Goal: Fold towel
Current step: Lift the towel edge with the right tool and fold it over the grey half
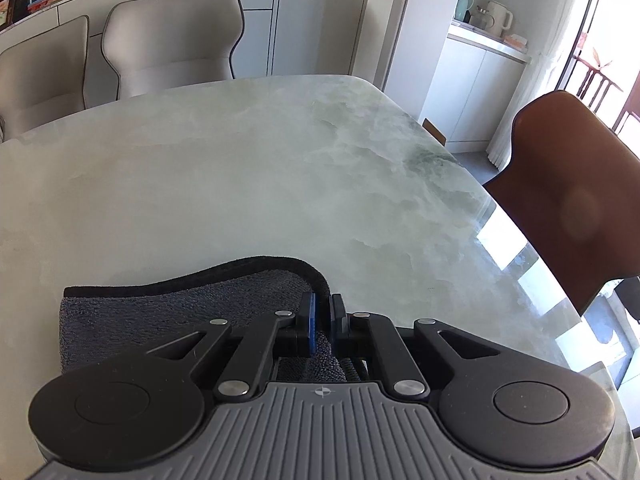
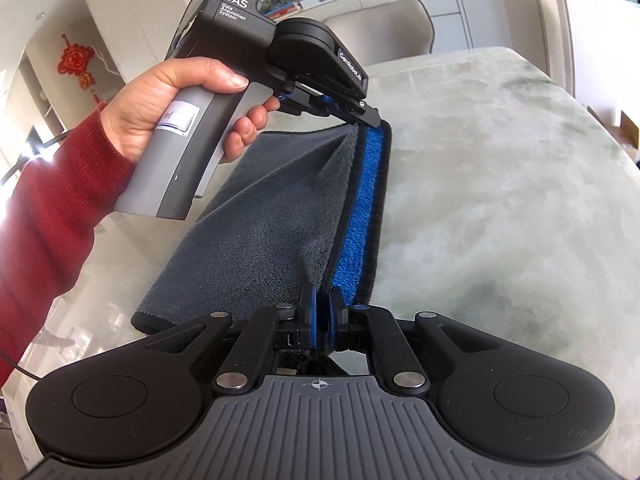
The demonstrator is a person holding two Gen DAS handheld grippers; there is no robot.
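Premises: a home dining room. Evidence: pale green-white marble table (image 1: 240,184); beige upholstered dining chairs (image 1: 172,40); brown leather chair (image 1: 576,200); white built-in cabinets (image 1: 468,92) bearing a cream jug (image 1: 498,18); red knotted wall ornament (image 2: 76,60)

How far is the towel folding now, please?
Done: one fold seems made; the grey towel lies doubled on the marble table, a blue strip showing. In hand: the left gripper and right gripper each pinch a corner. Left: probably laying it flat and folding again.
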